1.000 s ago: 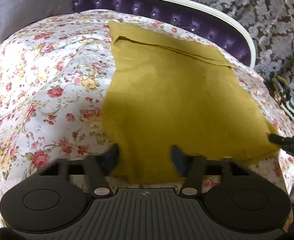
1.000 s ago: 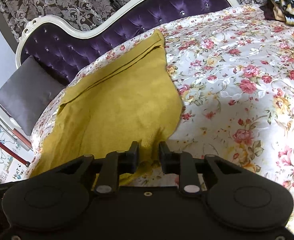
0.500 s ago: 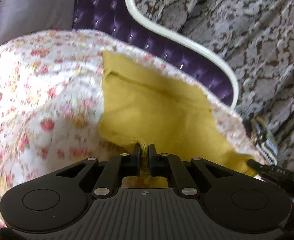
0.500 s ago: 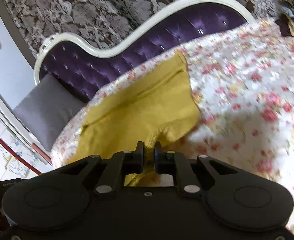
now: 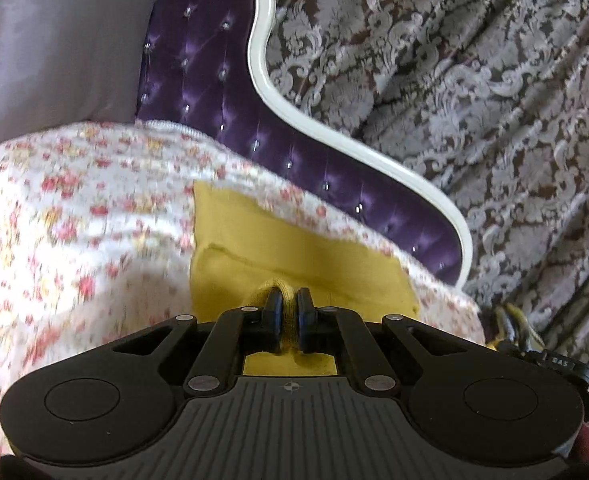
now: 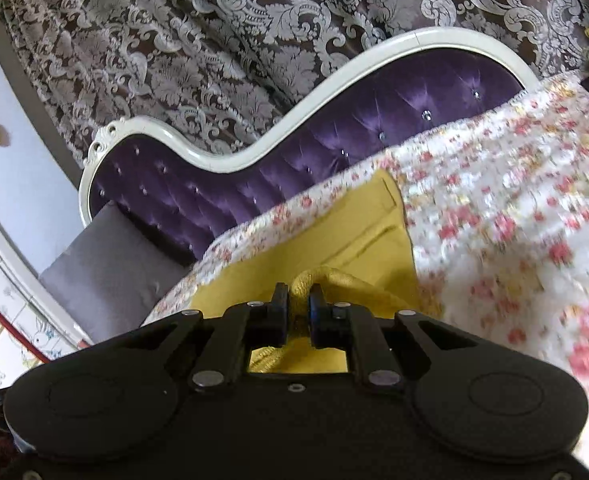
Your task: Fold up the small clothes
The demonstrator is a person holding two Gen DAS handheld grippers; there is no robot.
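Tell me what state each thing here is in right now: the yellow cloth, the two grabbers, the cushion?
Mustard garment: near edge pinched up off the floral bedspread, far part lying flat.
Left gripper: jaws shut on the garment's edge.
Right gripper: jaws shut on a bunched fold of the garment.
Grey cushion: upright against the purple headboard.

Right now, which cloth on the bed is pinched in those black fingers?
The plain mustard-yellow knitted cloth, not the flowered white bedspread beneath, which lies ungripped.
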